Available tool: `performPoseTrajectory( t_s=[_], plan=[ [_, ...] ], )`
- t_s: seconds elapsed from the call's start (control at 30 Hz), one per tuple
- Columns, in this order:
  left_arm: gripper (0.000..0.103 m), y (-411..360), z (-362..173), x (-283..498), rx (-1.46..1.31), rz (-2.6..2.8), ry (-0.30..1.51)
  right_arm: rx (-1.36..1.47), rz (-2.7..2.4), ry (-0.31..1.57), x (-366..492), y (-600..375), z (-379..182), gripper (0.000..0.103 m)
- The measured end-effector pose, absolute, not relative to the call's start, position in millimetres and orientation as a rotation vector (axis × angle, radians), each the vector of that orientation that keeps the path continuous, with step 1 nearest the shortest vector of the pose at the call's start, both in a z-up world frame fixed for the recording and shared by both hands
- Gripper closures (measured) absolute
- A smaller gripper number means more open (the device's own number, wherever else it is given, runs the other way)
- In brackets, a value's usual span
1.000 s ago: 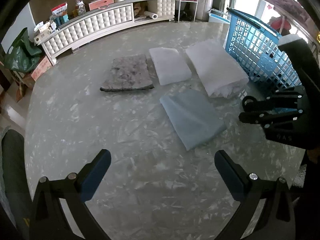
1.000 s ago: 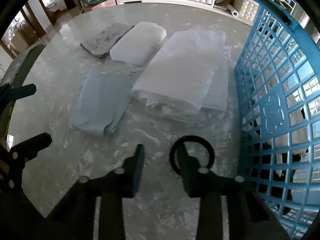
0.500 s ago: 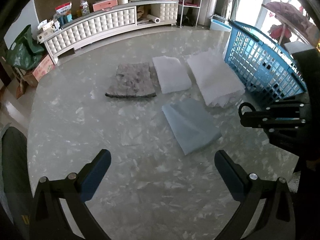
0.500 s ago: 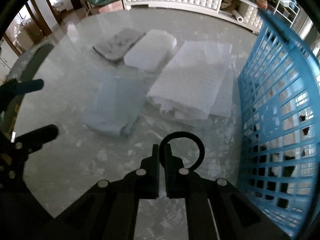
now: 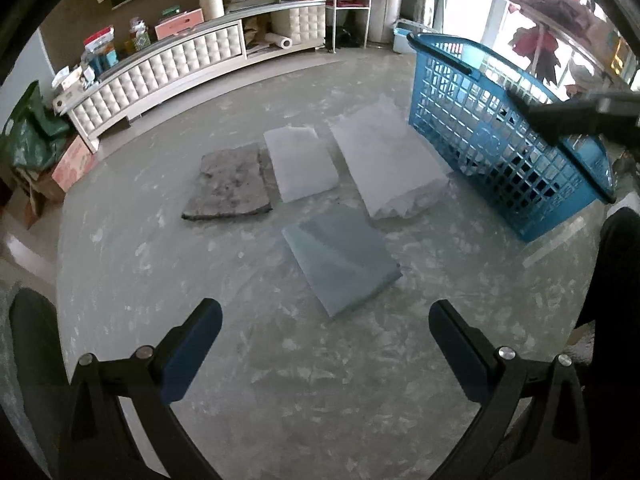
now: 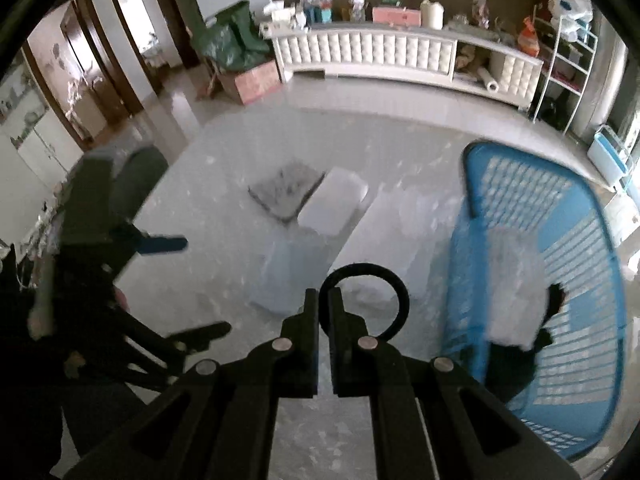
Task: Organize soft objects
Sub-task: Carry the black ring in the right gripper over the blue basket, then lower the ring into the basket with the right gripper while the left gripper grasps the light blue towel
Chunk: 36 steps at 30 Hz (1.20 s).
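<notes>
Folded cloths lie on the marble table: a pale blue one nearest, a grey mottled one, a small white one and a large white one. A blue plastic basket stands at the right, with white and dark cloth inside. My left gripper is open and empty, above the table short of the blue cloth. My right gripper is shut on a black hair tie, held high beside the basket.
A white tufted cabinet with clutter runs along the far wall. A green bag and a box stand on the floor at the left. A dark chair stands by the table's left side. The view from the right gripper is blurred by motion.
My right gripper has closed on the black hair tie and lifted high above the table. My left gripper has risen and drawn back a little, staying open.
</notes>
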<state>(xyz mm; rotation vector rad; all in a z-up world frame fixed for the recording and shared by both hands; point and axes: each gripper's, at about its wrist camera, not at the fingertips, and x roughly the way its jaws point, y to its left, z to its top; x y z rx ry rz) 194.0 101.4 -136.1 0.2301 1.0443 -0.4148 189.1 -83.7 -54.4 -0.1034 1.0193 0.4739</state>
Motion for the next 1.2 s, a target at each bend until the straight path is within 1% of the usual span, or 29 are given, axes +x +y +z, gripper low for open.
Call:
performPoseTrajectory(
  t_s=[0.13,0.33,0.37,0.5,0.57,0.73,0.8,0.87,1.0,1.03,1.17,1.2],
  plan=[
    [0.0,93,-139,199,0.247,-0.451,1.045,-0.09,0.443,0.976,192,-110,-29,0.099],
    [0.002,83,-149,207,0.302,-0.475,1.039,-0.075,0.368,0.961,201,-152,-25,0.099],
    [0.006,81,-150,207,0.314,-0.474,1.029,-0.071,0.359,0.963,202,-155,-27,0.099],
    [0.013,71,-151,210,0.338,-0.51,1.011,-0.049,0.314,0.981,200,-174,-36,0.099],
    [0.019,62,-156,210,0.385,-0.533,1.011,-0.035,0.298,0.998,201,-184,-41,0.099],
    [0.027,44,-176,215,0.468,-0.58,1.052,-0.014,0.272,1.031,199,-200,-49,0.099],
    [0.029,40,-184,218,0.474,-0.58,1.068,-0.004,0.266,1.037,199,-205,-50,0.099],
    [0.035,37,-190,222,0.479,-0.574,1.079,0.007,0.261,1.043,200,-210,-51,0.099],
    [0.041,32,-199,228,0.505,-0.565,1.096,0.019,0.252,1.054,202,-216,-50,0.099],
    [0.045,32,-199,230,0.494,-0.571,1.093,0.022,0.251,1.055,202,-217,-50,0.099],
    [0.056,32,-198,237,0.477,-0.57,1.105,0.022,0.255,1.063,204,-224,-50,0.099],
    [0.064,32,-198,239,0.469,-0.573,1.107,0.023,0.256,1.065,205,-226,-52,0.099]
  ],
)
